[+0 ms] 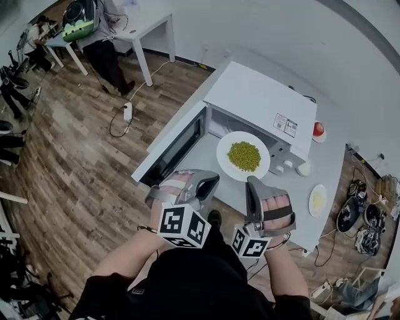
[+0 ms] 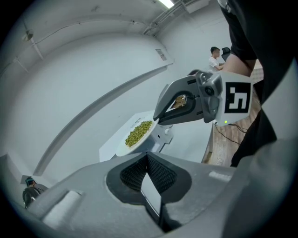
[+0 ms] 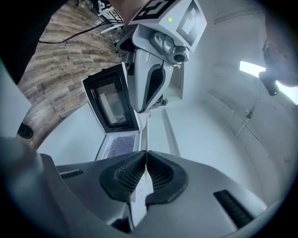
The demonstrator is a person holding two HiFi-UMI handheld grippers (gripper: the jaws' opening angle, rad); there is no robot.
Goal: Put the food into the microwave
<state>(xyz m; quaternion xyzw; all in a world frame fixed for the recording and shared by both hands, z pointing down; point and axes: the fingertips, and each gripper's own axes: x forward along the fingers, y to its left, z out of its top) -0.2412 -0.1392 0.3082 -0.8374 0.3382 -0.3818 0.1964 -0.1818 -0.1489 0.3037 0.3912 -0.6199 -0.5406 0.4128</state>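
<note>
Left gripper (image 1: 211, 180) and right gripper (image 1: 251, 182) are both clamping the plate (image 1: 226, 145) of green food (image 1: 244, 156) at frame centre, before the open microwave (image 1: 262, 103).

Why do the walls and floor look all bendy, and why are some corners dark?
Head view: the wide lens bends the floorboards and the edges of the microwave into curves. Left gripper view: dark rounded corners, bowed wall lines, a bright ceiling lamp at the top, yet the green food looks sharp. Right gripper view: the same dark corners, and a light glares white at the right.
</note>
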